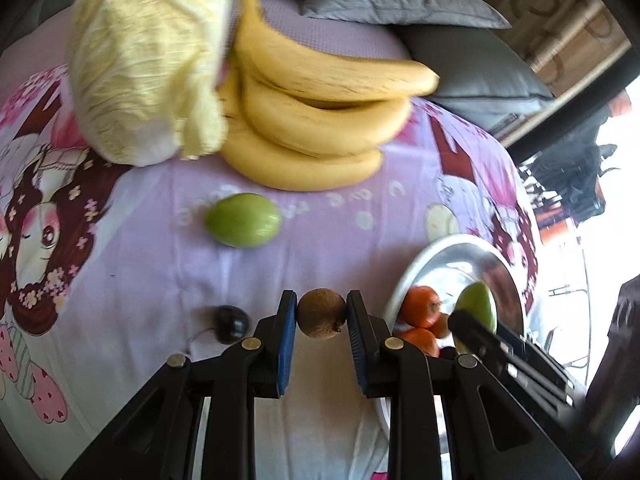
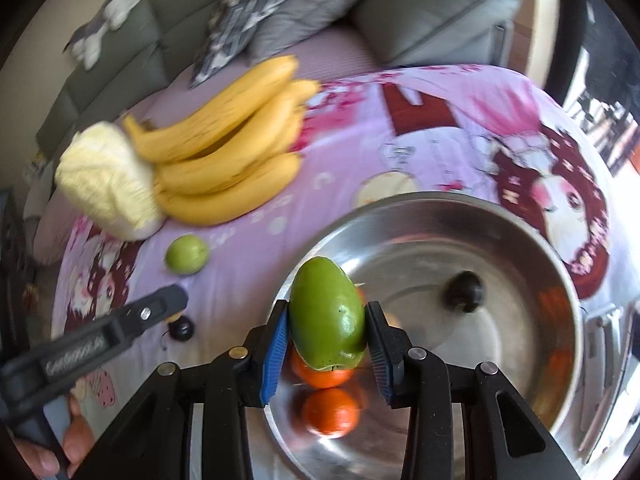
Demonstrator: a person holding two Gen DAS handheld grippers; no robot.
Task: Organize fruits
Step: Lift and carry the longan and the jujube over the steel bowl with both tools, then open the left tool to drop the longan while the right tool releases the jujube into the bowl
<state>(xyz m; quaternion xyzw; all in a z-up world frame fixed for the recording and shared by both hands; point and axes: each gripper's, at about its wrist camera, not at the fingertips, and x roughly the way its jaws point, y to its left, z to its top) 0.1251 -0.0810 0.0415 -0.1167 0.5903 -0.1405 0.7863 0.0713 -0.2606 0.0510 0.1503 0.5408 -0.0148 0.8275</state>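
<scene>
We grip a brown kiwi [image 1: 321,319] between our left gripper's [image 1: 321,320] fingers above the cartoon-print bed sheet [image 1: 140,240] — our right gripper [image 2: 327,330] clamps a green mango [image 2: 327,316] over the steel bowl [image 2: 520,240] holding two oranges [image 2: 330,410]. Bananas [image 1: 312,120], a cabbage [image 1: 144,64] and another green fruit [image 1: 243,220] lie behind.

You've got a grey sofa [image 2: 432,8] way past the jaws, pillows [image 2: 280,4] piled on it. Bright daylight's blowing out your right side.
</scene>
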